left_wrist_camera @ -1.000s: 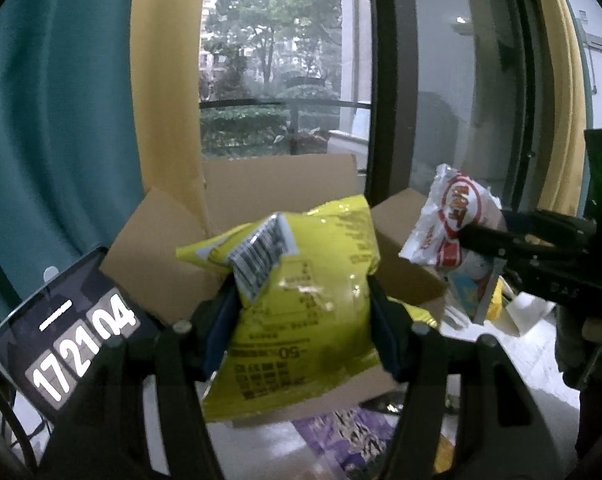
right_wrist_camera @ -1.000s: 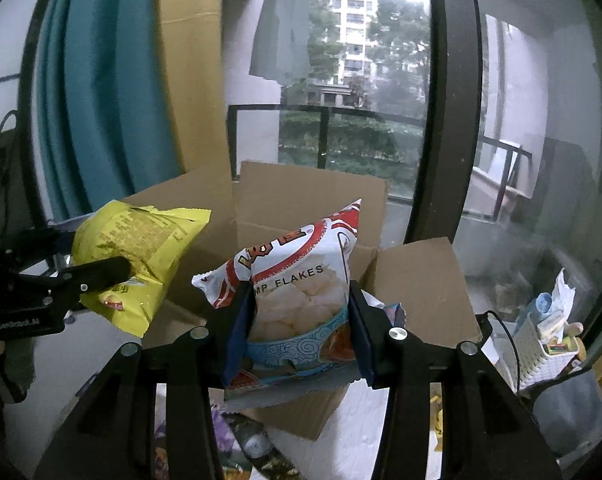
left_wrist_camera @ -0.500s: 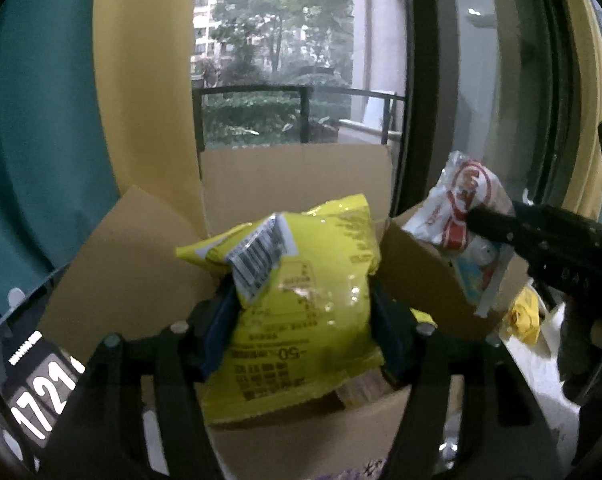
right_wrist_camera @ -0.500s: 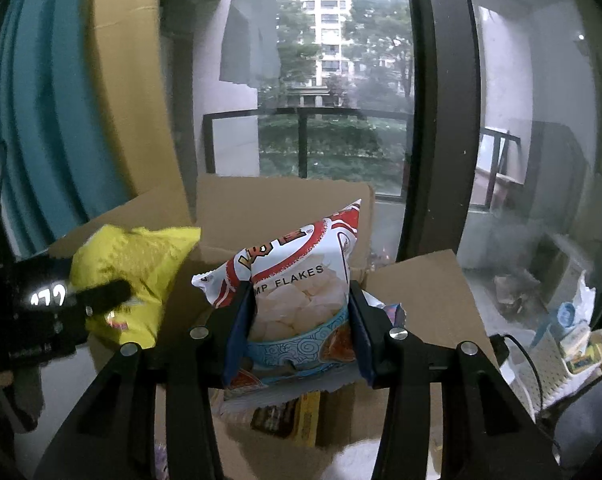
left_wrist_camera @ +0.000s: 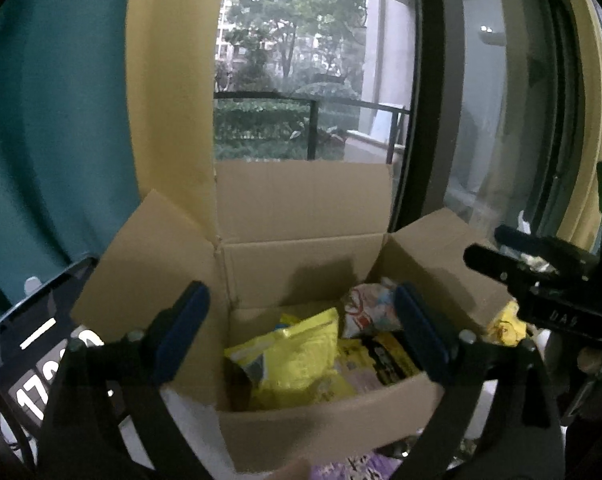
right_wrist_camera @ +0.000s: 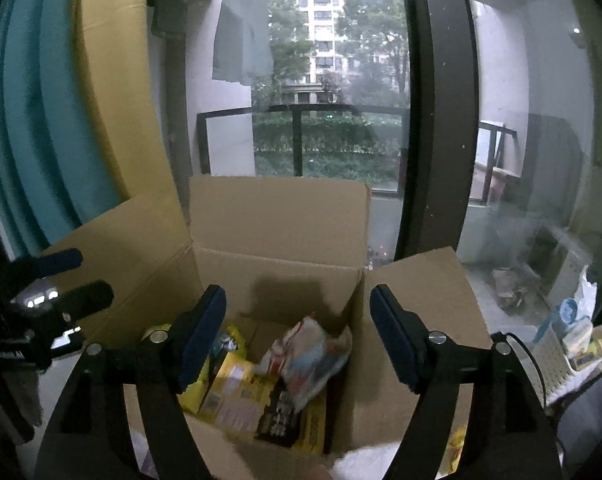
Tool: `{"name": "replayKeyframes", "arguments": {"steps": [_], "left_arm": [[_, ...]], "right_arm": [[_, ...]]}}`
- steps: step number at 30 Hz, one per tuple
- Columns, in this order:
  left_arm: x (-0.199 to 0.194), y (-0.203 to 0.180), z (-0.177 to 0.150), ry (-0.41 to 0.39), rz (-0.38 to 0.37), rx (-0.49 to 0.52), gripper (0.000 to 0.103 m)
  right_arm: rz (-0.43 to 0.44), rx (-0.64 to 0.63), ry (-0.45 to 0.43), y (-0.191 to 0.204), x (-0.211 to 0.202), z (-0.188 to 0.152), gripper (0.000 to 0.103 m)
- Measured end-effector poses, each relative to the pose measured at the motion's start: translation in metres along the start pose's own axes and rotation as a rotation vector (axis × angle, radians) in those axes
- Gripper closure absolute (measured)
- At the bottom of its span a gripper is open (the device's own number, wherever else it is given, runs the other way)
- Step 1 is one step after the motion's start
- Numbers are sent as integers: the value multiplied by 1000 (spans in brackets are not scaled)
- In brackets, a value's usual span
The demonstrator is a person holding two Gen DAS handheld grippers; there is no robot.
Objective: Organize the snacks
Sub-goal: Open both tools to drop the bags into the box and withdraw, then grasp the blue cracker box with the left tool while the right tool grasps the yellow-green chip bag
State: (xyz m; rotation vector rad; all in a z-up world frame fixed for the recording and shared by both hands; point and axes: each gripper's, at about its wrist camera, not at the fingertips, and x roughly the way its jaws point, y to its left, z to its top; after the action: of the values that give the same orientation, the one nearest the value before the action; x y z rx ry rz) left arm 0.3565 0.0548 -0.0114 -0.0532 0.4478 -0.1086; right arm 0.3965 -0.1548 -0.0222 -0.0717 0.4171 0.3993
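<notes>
Both grippers hover over the open brown cardboard box (left_wrist_camera: pixel 301 248) with their jaws spread wide and nothing between them: the left gripper (left_wrist_camera: pixel 301 332) on the box's left side, the right gripper (right_wrist_camera: pixel 297 336) on its right. The crinkled yellow foil snack bag (left_wrist_camera: pixel 297 356) lies inside toward the near left, and the white-and-red shrimp flakes bag (right_wrist_camera: pixel 313 356) lies tilted on top of a flat yellow-and-black packet (right_wrist_camera: pixel 297 420), further right.

The risks, as I judge them:
- The white bag sits loosely and slanted on what lies under it, so another bag dropped on it may slide or pile up unevenly
- The near wall of the box stands close under both grippers; a low retreat could catch the rim and drag the light box
- The right flap (right_wrist_camera: pixel 425 292) leans outward and could be knocked when the right gripper swings away
</notes>
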Motion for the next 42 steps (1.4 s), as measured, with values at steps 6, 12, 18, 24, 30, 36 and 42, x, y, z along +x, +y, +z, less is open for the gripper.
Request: {"name": "replayKeyframes", "arguments": {"steps": [6, 12, 18, 24, 30, 36, 42], "left_arm": [[-39, -5, -9, -20, -10, -8, 9], [-79, -8, -28, -26, -16, -17, 9], [-106, -12, -50, -15, -14, -21, 9], [-125, -12, -76, 13, -15, -27, 9], [-132, -8, -108, 57, -3, -40, 9], [-131, 7, -136, 108, 32, -53, 9], [-120, 24, -165, 179, 68, -71, 9]], "right_arm": [[6, 2, 0, 4, -33, -11, 25], [15, -2, 8, 8, -63, -25, 25], [30, 18, 29, 11, -86, -45, 25], [49, 39, 61, 17, -104, -71, 25], [70, 47, 104, 30, -109, -95, 25], [99, 60, 164, 41, -104, -123, 25], [125, 81, 254, 49, -89, -156, 25]]}}
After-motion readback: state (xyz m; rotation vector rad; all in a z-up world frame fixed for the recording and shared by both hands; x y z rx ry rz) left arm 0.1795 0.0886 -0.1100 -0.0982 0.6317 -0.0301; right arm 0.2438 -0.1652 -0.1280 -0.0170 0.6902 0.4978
